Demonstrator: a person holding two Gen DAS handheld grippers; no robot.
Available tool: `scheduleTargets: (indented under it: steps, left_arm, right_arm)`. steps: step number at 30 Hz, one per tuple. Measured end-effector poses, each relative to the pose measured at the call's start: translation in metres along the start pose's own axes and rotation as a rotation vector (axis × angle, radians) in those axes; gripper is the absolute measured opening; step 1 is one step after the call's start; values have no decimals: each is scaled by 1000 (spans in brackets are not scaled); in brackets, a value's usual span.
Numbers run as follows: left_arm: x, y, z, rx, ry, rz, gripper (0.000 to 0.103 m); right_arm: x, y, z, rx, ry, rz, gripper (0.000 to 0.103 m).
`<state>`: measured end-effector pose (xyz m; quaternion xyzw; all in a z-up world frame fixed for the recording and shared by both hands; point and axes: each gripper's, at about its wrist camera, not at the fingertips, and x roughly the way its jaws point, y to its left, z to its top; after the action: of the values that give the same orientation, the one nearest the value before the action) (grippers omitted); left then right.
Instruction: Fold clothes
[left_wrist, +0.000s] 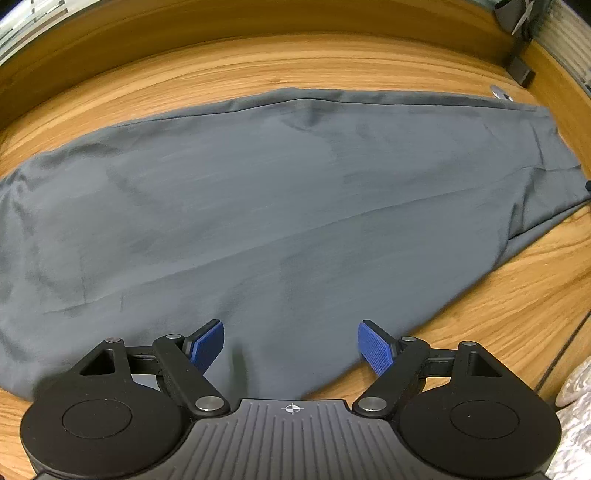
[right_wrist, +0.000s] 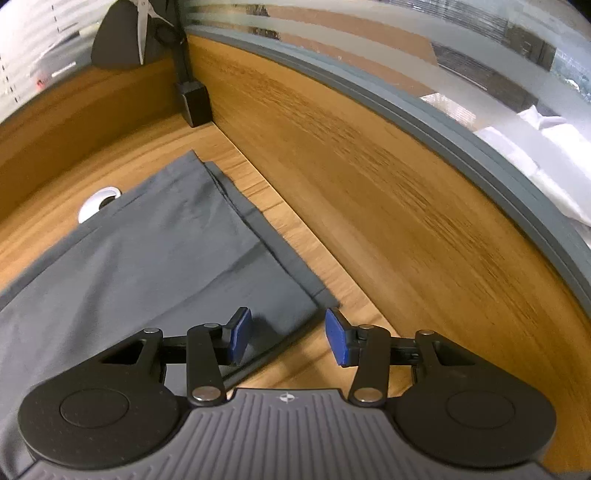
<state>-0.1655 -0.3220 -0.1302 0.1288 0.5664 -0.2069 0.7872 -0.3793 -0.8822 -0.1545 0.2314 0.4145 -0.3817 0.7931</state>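
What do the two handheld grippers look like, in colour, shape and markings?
The left gripper and the right gripper match: black linkage arms with silver pivot pins, two round black discs, a ribbed grey body bearing a small white crosshair mark, and blue textured pads on the fingers.

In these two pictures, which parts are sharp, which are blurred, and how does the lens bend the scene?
Left wrist view: the hand-held gripper is sharp, the grey cloth is streaked with motion blur, and the desk edge bows into an arc. Right wrist view: the wooden panel is smeared, the cloth hem is clearer, and the frosted glass looks pale and bright.
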Motion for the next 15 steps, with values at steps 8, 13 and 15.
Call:
scheduleTargets:
  steps: [8, 13, 15]
  left_arm:
    - [0, -8, 8, -1, 12, 22, 82]
    - [0, -12, 14, 9, 9, 25, 82]
    - [-3, -13, 16, 10, 2, 23, 82]
  right_arm:
    - [0, -1, 2, -28, -26, 20, 7]
    - [-12, 3, 9, -60, -62, 46, 3]
    - [-19, 6, 13, -84, -92, 39, 2]
